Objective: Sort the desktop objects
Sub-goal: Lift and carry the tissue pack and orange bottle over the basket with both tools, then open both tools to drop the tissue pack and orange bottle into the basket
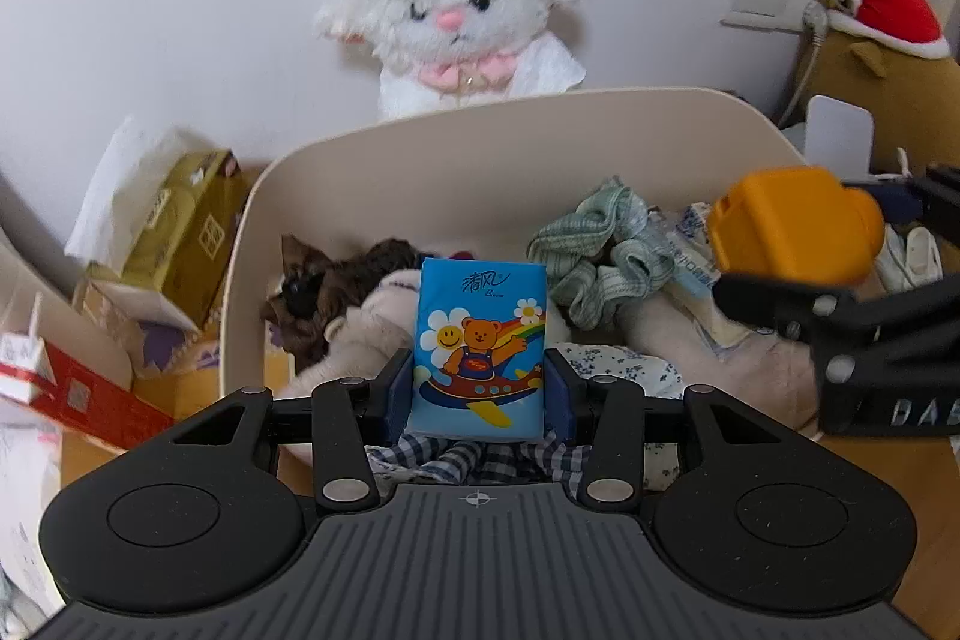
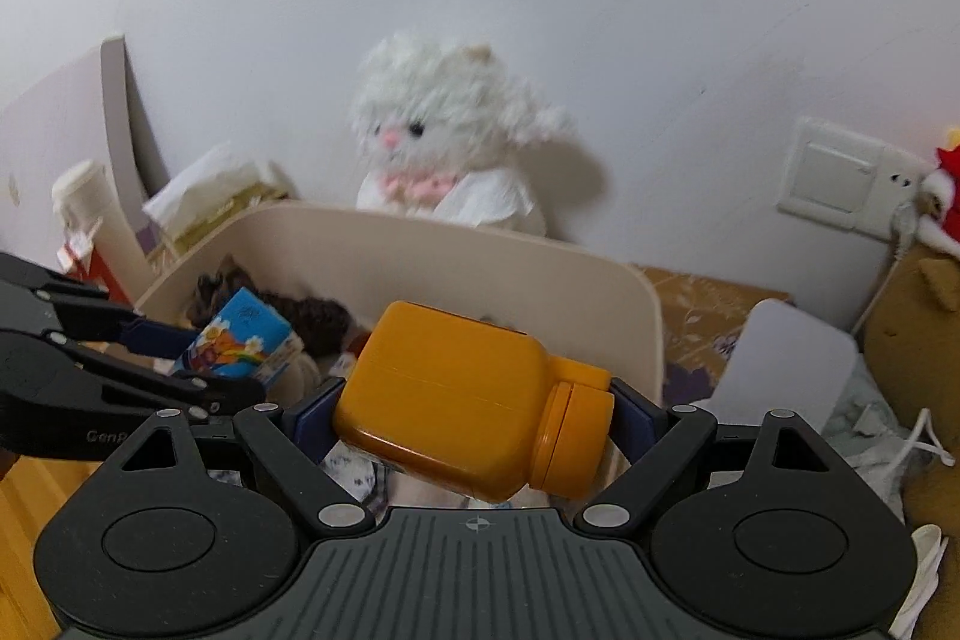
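White wall behind a beige bin (image 1: 288, 196) of clutter. Left gripper (image 1: 478, 388) clamps a blue tissue pack (image 1: 478, 340) upright; right gripper (image 2: 474, 415), jaws wide, grips an orange bottle (image 2: 462, 400) sideways.

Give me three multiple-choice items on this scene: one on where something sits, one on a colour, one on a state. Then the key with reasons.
1. Where is the white plush toy?
A. inside the beige bin
B. behind the beige bin, against the wall
C. in a gripper

2. What colour is the bottle in the right gripper?
A. orange
B. green
C. white

3. How is the tissue pack held?
A. lying loose in the bin
B. clamped between the left gripper's fingers
C. balanced on the bottle

Key: 1 B, its body rises behind the bin's back wall; 2 A, body and cap are both orange; 3 B, the blue pads press on both its sides.
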Motion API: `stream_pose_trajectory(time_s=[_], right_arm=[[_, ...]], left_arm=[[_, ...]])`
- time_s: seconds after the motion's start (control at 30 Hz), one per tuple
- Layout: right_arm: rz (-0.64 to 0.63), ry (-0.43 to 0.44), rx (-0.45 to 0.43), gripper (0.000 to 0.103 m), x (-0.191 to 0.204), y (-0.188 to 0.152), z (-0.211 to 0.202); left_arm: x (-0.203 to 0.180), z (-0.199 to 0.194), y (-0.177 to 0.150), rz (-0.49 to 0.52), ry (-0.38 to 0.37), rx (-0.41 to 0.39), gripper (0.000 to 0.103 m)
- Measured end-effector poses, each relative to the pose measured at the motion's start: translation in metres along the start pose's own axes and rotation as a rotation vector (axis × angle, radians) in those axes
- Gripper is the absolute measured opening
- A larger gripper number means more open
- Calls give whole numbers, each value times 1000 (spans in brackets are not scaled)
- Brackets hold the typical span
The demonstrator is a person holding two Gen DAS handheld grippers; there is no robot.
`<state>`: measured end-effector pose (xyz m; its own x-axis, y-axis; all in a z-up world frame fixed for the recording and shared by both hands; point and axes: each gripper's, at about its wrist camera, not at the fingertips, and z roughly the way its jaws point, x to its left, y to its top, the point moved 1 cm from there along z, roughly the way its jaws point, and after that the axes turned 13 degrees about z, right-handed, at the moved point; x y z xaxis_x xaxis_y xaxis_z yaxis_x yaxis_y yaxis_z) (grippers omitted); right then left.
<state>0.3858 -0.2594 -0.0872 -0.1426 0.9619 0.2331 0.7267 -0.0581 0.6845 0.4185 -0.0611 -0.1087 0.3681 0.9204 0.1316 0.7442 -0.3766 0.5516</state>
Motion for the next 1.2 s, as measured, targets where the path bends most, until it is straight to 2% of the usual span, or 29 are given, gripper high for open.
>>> stream_pose_trajectory(time_s=[0.17,0.23,0.3,0.4,0.47,0.5,0.67,0.9,1.0,1.2], right_arm=[[2,14,66,88,-3,-8,14],[-5,18,86,89,-4,-9,17],[-10,14,98,90,-6,-10,16],[-10,31,100,91,-7,-10,12],[-11,26,88,102,-7,-8,8],[-3,25,80,103,-8,-7,5],[50,29,80,103,-12,-1,-10],[111,-30,112,103,-10,-2,-27],[141,-71,105,103,-9,-4,-37],[177,-90,83,103,1,-11,-67]], left_arm=[[-1,6,0,-38,2,19,47],[-1,6,0,-57,7,29,51],[-1,8,-2,-73,12,59,64],[-2,7,-6,-69,27,76,69],[-2,5,-9,-74,40,79,71],[-1,3,-10,-80,43,78,74],[1,-11,-12,-83,56,51,80],[3,-33,-14,-111,35,28,82],[-1,-45,-16,-79,46,12,82],[-8,-81,-27,-47,76,-23,82]])
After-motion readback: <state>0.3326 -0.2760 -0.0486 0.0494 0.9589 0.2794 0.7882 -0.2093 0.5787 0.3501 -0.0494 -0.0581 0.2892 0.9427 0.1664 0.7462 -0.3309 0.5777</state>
